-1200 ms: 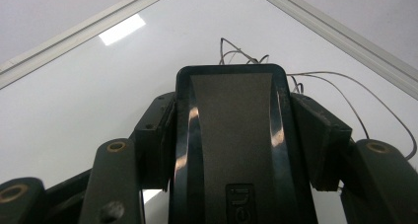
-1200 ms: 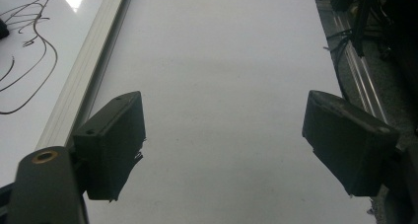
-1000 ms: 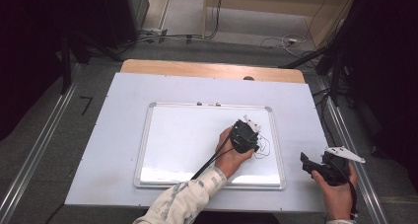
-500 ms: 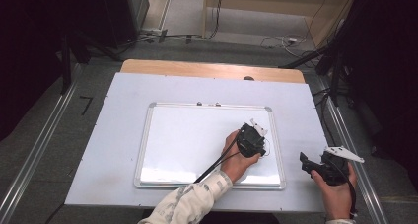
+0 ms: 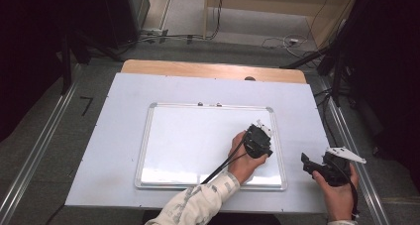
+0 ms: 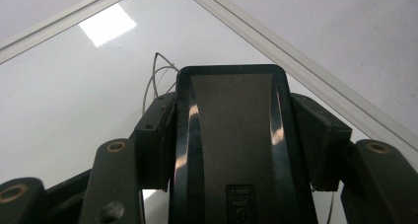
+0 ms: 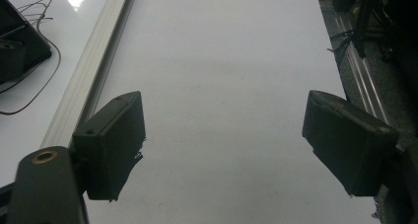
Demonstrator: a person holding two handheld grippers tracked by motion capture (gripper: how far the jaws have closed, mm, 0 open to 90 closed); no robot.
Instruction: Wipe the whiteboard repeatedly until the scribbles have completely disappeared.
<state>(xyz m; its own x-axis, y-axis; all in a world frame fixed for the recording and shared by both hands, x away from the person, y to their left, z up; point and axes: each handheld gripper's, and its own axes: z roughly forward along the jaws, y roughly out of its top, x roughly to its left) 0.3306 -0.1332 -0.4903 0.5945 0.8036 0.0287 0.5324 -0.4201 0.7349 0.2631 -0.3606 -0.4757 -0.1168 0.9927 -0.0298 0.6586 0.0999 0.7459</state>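
A white whiteboard with a silver frame lies flat in the middle of the table. My left gripper is low over the board's right part, shut on a black board eraser held between its pads. Thin pen scribbles sit on the board just past the eraser's front edge. My right gripper hovers over the bare table right of the board, jaws wide and nothing between them. From the right gripper view the eraser and scribbles lie at far left.
The board's raised frame runs between the two grippers. Two small items sit on the board's top edge. The white table ends in a wooden strip at the far side, with metal rails and cables beside it.
The left gripper with the eraser has slid a little to the right and nearer, toward the board's right frame. The right gripper has stayed put.
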